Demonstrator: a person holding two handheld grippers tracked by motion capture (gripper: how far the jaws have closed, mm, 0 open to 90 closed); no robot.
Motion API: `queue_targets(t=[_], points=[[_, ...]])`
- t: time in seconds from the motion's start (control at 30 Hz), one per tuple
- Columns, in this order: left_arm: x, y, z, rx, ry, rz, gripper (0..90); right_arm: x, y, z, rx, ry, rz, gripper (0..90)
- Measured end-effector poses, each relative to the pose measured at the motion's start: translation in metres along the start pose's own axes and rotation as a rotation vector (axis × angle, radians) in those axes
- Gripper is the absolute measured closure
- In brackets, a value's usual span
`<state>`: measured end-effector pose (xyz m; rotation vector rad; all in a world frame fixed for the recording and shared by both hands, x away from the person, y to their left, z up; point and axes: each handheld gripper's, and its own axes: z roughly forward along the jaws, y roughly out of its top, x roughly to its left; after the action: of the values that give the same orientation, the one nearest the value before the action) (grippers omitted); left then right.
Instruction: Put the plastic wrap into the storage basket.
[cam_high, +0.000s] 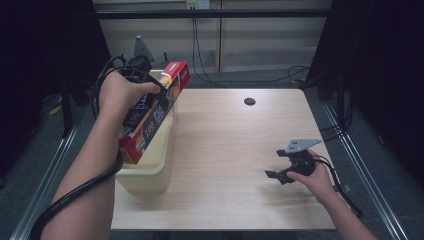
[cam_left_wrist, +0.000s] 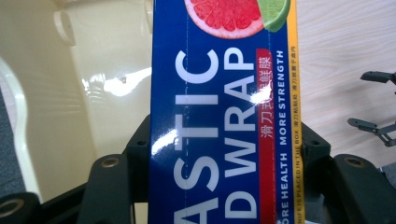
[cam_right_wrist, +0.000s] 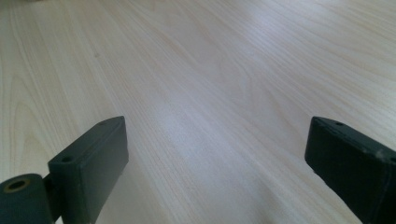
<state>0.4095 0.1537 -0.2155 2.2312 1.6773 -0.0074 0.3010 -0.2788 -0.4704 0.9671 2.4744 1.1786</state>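
My left gripper (cam_high: 150, 82) is raised high, forearm stretched forward, jaws clamped; my right gripper (cam_high: 275, 175) rests low, jaws spread wide apart, wrist bent inward

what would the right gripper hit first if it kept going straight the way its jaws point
Most likely the bare light wooden table. The right gripper has its jaws wide apart with nothing between them, angled low over the wood, and its own view shows bare tabletop ahead. How far along it would touch is hard to judge.
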Motion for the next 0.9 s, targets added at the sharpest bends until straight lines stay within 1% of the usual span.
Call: queue_targets(t=[0.07,0.17,0.23,0.27,0.37,0.4,0.53,0.6,0.63,0.7,0.8,0.9], points=[[0.002,-0.001,-0.001,-0.007,0.004,-0.007,40.8,0.0,0.0,0.0,-0.002,0.003,-0.003,6.1],[0.005,-0.003,0.0,-0.008,0.008,-0.015,40.8,0.0,0.0,0.0,0.0,-0.001,0.002,6.2],[0.007,-0.003,0.0,-0.007,0.013,-0.023,40.9,0.0,0.0,0.0,0.002,0.004,-0.002,6.2],[0.008,-0.004,0.0,-0.006,0.006,-0.03,40.8,0.0,0.0,0.0,0.001,0.002,0.0,6.2],[0.011,-0.005,0.0,-0.015,0.015,-0.032,40.8,0.001,0.0,0.0,0.003,0.005,0.004,6.2],[0.012,-0.005,0.0,-0.021,0.015,-0.04,40.8,0.001,0.0,0.0,-0.001,-0.002,-0.003,6.2],[0.016,-0.007,0.001,-0.016,0.02,-0.056,40.8,0.0,0.0,0.0,-0.005,-0.004,-0.006,6.2],[0.017,-0.007,0.002,-0.017,0.021,-0.053,40.8,0.0,0.0,0.0,-0.004,-0.006,-0.006,6.2],[0.018,-0.008,0.003,-0.016,0.022,-0.062,40.8,0.0,0.0,0.0,-0.004,-0.006,-0.006,6.2],[0.021,-0.009,0.004,-0.015,0.022,-0.065,40.8,0.001,0.0,0.0,-0.001,0.001,-0.001,6.2],[0.021,-0.01,0.005,-0.022,0.037,-0.072,40.7,0.001,0.0,0.0,-0.005,-0.004,-0.005,6.2],[0.023,-0.011,0.006,-0.016,0.029,-0.08,40.7,0.0,0.0,0.0,-0.005,-0.001,-0.007,6.2]])
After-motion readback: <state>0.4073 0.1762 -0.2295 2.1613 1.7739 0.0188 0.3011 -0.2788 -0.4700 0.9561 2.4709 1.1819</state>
